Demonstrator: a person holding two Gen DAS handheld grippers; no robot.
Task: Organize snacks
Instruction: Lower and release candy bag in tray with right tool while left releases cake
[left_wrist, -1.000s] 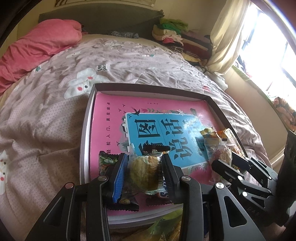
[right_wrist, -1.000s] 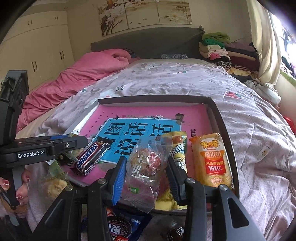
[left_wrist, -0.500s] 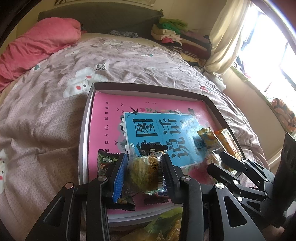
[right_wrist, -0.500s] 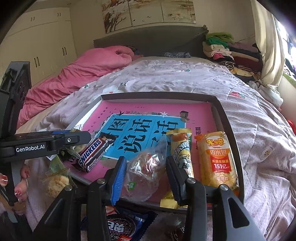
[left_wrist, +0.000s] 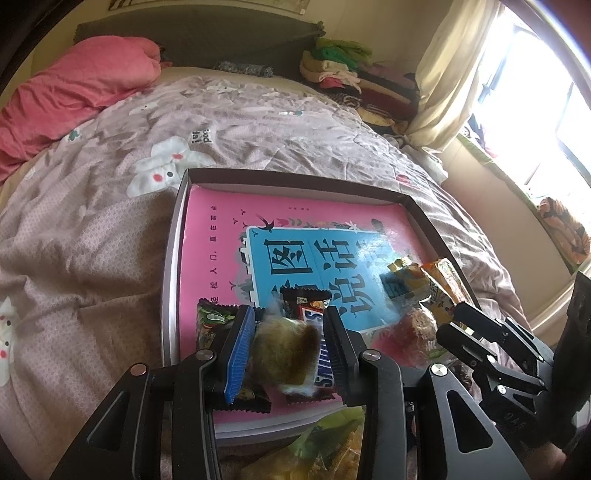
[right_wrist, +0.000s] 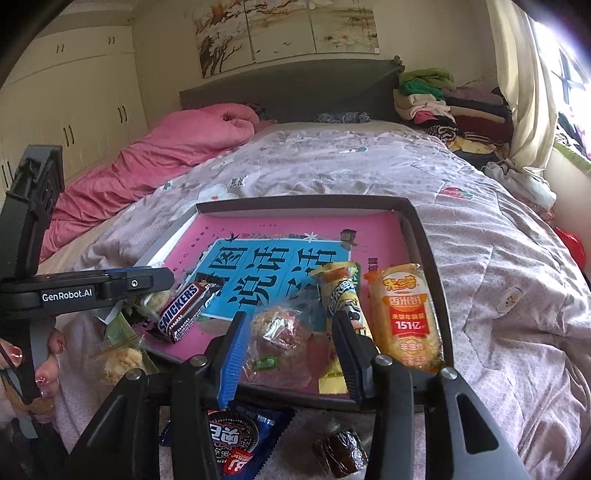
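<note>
Tray, pink-lined: ahead of and beneath both jaw pairs; holds the sorted snacks.

Right gripper: jaws have just been opening; clear-wrapped pastry lies between them on the tray floor, pads seemingly no longer pressing. Back straight out (avoid dragging the wrapper).

Left gripper: jaws clamped on a blurred brownish cake, above the Snickers bar. Place it beside, not atop.

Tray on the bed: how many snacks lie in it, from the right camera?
4: chocolate bar at left, clear-wrapped pastry between the fingers of the right gripper, long yellow packet beside it, orange packet at right. The left gripper may hide more.
</note>
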